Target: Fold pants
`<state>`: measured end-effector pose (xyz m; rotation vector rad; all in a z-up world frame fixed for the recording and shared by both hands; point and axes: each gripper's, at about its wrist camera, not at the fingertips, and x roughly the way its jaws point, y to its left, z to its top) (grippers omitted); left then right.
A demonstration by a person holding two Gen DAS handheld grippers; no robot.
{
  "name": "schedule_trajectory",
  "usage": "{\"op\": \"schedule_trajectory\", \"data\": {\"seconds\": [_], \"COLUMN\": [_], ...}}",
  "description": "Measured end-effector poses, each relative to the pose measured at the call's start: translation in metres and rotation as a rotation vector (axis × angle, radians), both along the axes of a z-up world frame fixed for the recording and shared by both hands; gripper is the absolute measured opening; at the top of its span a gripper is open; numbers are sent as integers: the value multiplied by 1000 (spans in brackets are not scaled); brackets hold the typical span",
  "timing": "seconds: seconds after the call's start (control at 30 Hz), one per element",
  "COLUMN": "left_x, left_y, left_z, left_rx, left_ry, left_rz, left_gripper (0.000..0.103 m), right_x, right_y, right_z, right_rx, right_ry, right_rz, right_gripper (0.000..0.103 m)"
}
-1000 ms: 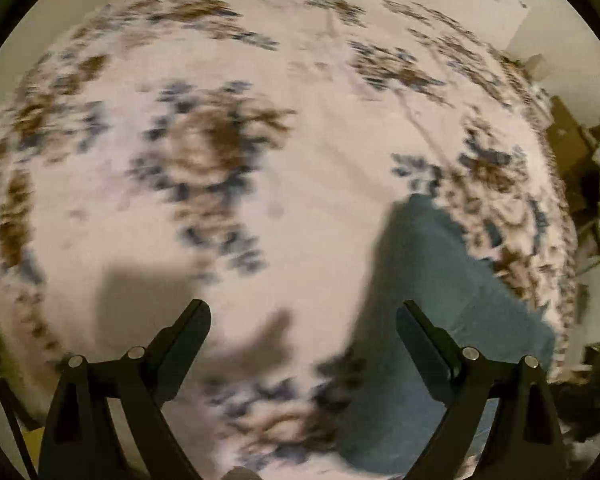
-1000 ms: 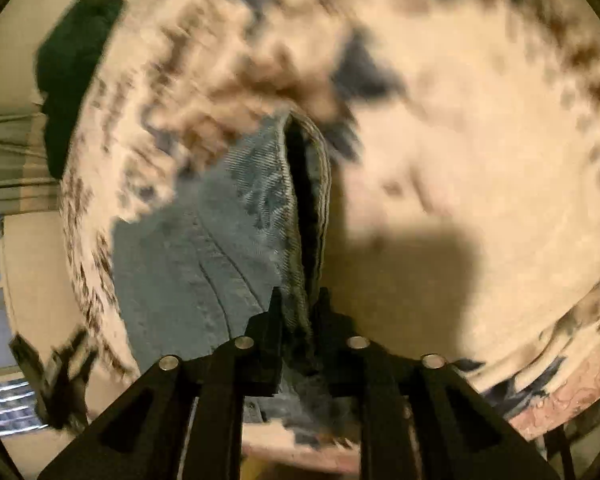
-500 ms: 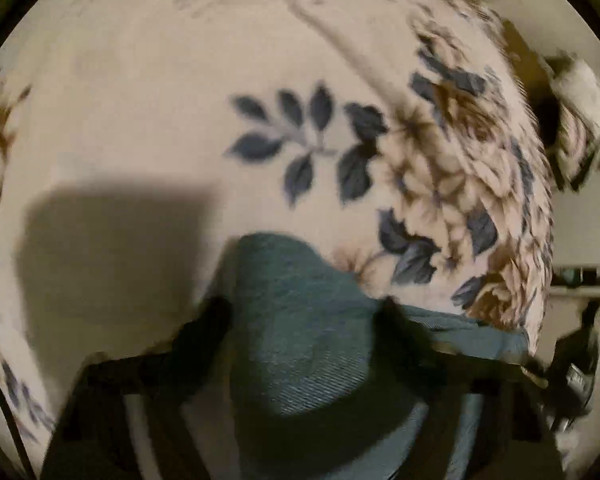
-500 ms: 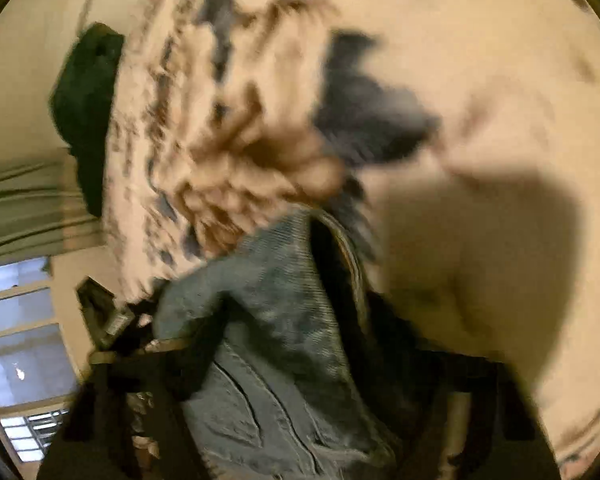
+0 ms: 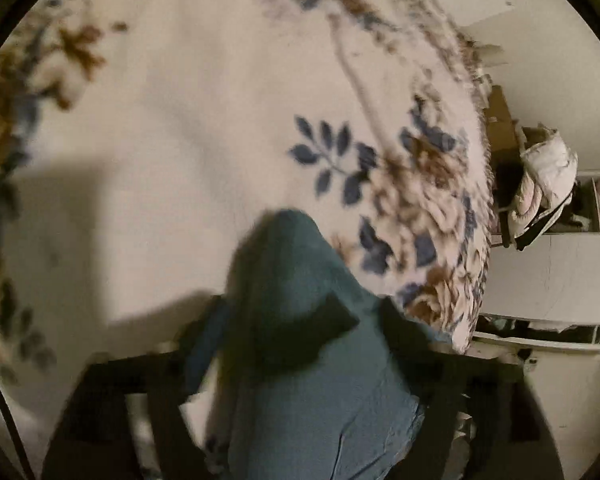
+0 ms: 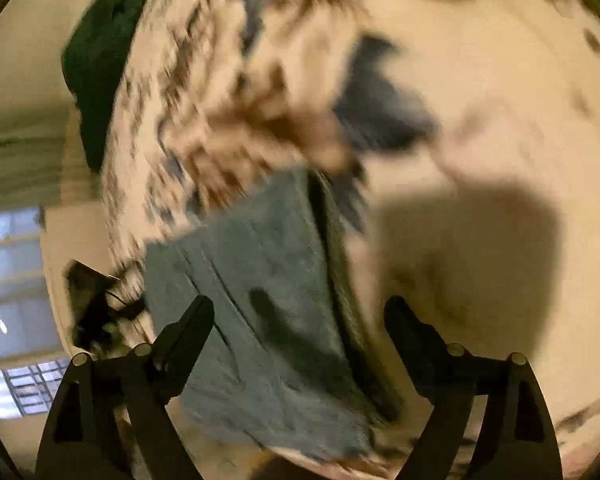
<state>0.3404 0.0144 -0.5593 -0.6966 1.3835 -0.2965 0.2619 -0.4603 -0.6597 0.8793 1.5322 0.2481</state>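
Since a second ago the right gripper (image 6: 298, 330) has let go of the jeans (image 6: 260, 280) and stands wide over them. The left gripper (image 5: 296, 320) straddles a denim fold, blurred, grip unclear. The jeans lie at the bedspread's (image 5: 200, 140) near edge; folding looks unfinished, with open bed beyond.

Your pants (image 6: 260, 280) are matt blue denim, coarse-woven with raised seams. Under them, the blanket (image 5: 204, 128) looks like soft, fuzzy fleece with a floral print. Both grippers (image 6: 298, 320) appear matt black plastic with small metal pins.
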Motion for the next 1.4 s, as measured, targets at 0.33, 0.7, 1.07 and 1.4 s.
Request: {"op": "schedule_trajectory", "data": {"seconds": [0.33, 0.7, 1.07, 1.4], "left_x": [-45, -51, -30, 100], "left_y": [-48, -34, -33, -13], "left_z": [-46, -27, 72, 100], "left_rx": [-28, -46, -107, -79], "left_ry": [107, 14, -171, -242], "left_rz": [-190, -254, -285, -251], "left_gripper": [102, 38, 26, 26], "right_x": [-2, 4, 14, 181], "right_y": [53, 97, 104, 130], "right_z": [-29, -31, 45, 131], "right_rx": [388, 120, 150, 130], "right_ry": [-77, -38, -170, -329], "right_rz": [145, 181, 60, 168], "right_gripper": [98, 56, 42, 29]}}
